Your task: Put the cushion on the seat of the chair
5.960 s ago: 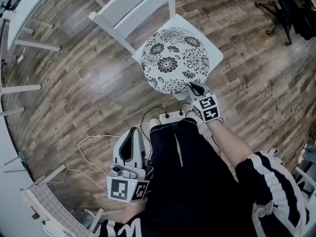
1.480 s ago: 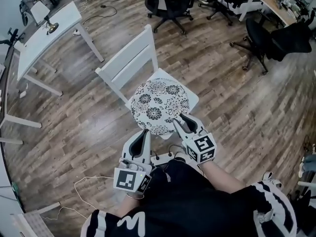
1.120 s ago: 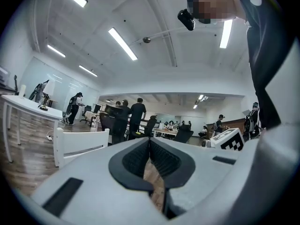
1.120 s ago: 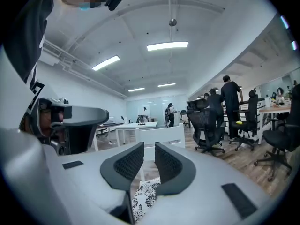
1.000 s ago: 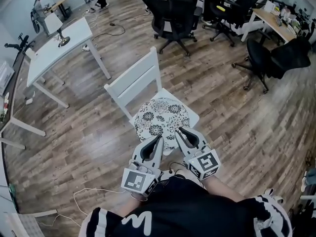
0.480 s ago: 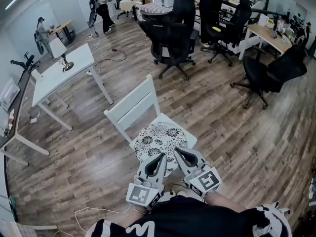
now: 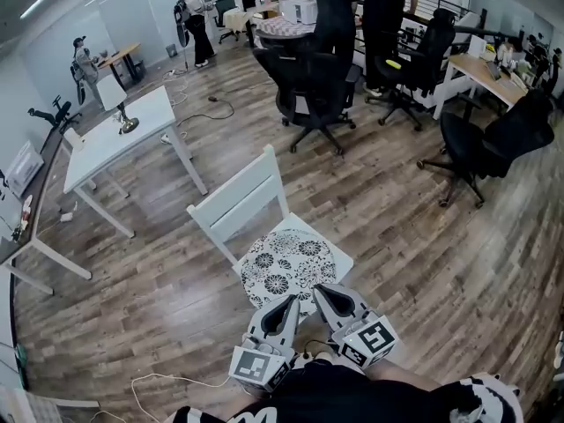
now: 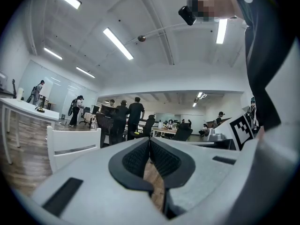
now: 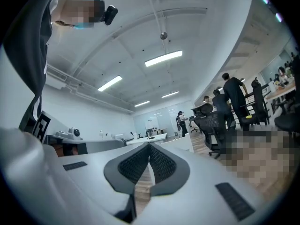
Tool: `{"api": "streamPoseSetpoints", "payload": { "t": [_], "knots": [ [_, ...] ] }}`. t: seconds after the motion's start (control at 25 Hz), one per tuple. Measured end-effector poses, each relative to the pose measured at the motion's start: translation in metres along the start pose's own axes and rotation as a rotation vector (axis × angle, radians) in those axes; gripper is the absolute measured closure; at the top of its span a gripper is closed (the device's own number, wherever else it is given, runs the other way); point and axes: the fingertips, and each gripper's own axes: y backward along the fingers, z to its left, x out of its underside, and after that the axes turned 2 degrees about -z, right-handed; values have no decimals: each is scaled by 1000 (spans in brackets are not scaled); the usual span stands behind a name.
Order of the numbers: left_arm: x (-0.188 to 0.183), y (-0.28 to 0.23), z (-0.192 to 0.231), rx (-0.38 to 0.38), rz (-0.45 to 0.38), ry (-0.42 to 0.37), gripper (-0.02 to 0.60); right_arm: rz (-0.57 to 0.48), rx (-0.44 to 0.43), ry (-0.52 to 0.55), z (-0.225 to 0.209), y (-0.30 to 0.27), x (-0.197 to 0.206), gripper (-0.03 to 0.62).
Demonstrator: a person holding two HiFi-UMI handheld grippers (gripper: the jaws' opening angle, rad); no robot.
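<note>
The round black-and-white flowered cushion point(image 7: 286, 267) lies on the seat point(image 7: 340, 259) of the white wooden chair point(image 7: 238, 203). Both grippers hover side by side at the chair's near edge, close to my body. My left gripper point(image 7: 292, 300) is shut and empty, its tip over the cushion's near rim. My right gripper point(image 7: 319, 289) is also shut, with nothing between its pads. In the left gripper view the jaws point(image 8: 149, 140) meet, and the chair's back point(image 8: 75, 146) shows at the left. In the right gripper view the jaws point(image 9: 150, 146) are closed together too.
A white table point(image 7: 115, 135) stands to the far left of the chair. Black office chairs point(image 7: 308, 82) point(image 7: 489, 144) stand behind and to the right, with people point(image 7: 335, 3) at the back. A white cable point(image 7: 167, 382) lies on the wood floor near my feet.
The right gripper has let go of the cushion's edge and closed. Both grippers have drawn back together towards my body. The head view has tilted up to take in more of the room.
</note>
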Motion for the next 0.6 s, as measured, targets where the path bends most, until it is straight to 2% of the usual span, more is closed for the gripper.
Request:
{"api": "streamPoseSetpoints", "payload": {
  "t": [0.28,0.6],
  "knots": [
    [-9,24,6,-13,-26,-2,575,-12,-26,22,28,-7,-6,574],
    [-15,88,18,-27,-27,1,575,2,-28,32,91,-2,9,574]
  ]
}}
